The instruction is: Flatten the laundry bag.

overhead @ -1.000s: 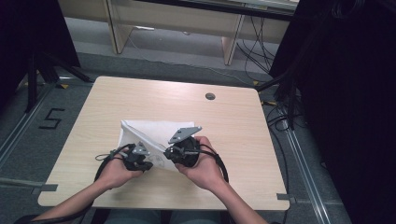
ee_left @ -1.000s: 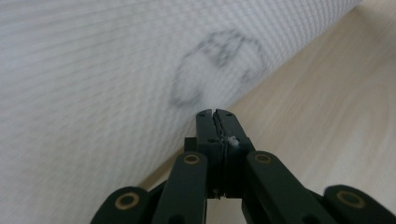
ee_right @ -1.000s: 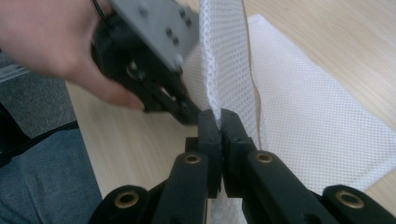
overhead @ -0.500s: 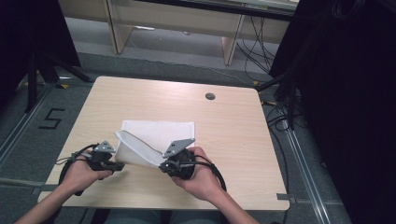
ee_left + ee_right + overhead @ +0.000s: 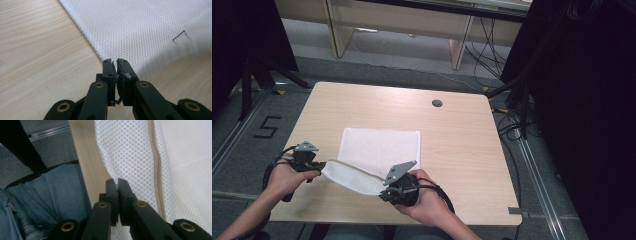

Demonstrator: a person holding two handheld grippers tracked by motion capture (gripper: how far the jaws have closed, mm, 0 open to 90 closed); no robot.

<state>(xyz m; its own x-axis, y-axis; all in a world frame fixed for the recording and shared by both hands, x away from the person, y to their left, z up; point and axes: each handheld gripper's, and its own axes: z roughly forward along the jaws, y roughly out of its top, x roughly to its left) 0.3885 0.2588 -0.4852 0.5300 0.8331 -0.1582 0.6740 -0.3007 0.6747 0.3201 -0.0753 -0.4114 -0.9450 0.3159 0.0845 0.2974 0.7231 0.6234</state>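
The light wooden counter carries a white mesh cloth — its far part lies flat, while its near edge is lifted into a curling fold stretched between the two pairs of jaws. In the left gripper view, the left gripper has its jaws pressed together on a corner of the cloth, the mesh spreading away beyond the tips. In the right gripper view, the right gripper is clamped on the cloth's edge too — a beige seam runs just right of the jaws.
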